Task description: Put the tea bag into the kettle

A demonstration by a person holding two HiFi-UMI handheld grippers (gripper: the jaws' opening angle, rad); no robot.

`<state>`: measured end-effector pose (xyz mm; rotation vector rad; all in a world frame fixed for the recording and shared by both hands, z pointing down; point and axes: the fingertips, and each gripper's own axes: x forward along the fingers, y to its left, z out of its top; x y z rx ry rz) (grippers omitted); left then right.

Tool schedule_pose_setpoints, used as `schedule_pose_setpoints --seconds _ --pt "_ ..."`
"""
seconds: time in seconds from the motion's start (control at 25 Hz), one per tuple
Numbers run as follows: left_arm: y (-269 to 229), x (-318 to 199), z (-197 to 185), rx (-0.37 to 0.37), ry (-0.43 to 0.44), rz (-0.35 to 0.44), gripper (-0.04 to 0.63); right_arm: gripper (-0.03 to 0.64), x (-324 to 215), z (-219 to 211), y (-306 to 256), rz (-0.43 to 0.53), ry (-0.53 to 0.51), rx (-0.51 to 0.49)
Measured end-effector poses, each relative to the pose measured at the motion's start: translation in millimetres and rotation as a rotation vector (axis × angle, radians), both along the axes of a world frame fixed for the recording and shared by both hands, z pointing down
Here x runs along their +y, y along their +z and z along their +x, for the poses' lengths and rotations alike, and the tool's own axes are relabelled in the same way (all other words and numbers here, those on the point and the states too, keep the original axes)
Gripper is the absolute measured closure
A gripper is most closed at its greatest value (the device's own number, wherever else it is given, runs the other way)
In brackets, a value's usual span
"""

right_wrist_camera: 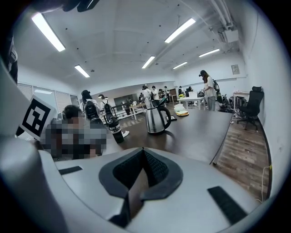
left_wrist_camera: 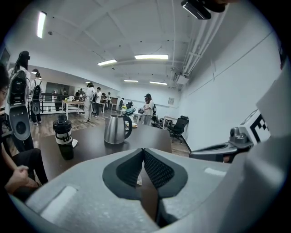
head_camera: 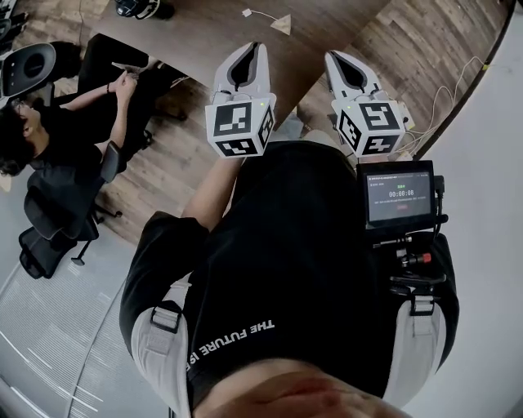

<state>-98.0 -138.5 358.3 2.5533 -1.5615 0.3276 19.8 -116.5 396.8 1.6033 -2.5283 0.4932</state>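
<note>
The tea bag (head_camera: pixel 280 23), a pale pyramid on a string, lies on the dark table (head_camera: pixel 196 41), beyond both grippers. In the gripper views the steel kettle (left_wrist_camera: pixel 116 129) (right_wrist_camera: pixel 157 119) stands upright farther along the table, lid down. My left gripper (head_camera: pixel 254 47) and right gripper (head_camera: pixel 334 57) are held side by side in the air near the table's edge, well short of both. Each has its jaws together, with nothing between them: left gripper (left_wrist_camera: pixel 144 150), right gripper (right_wrist_camera: pixel 142 150).
A black bottle (left_wrist_camera: pixel 63 136) (right_wrist_camera: pixel 116 129) stands left of the kettle. A person sits at the table's left side (head_camera: pixel 57 139) on an office chair. A small screen (head_camera: pixel 400 196) hangs at my chest. Other people, tables and chairs fill the room's far end.
</note>
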Motion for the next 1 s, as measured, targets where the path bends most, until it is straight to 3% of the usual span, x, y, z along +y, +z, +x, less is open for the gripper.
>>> schedule_pose_setpoints --seconds 0.56,1.0 --pt "-2 -8 -17 0.027 -0.046 0.013 0.58 0.612 -8 11 -9 0.031 0.023 0.014" --pt "4 6 -23 0.02 -0.078 -0.003 0.58 0.612 -3 2 -6 0.026 -0.02 0.016"
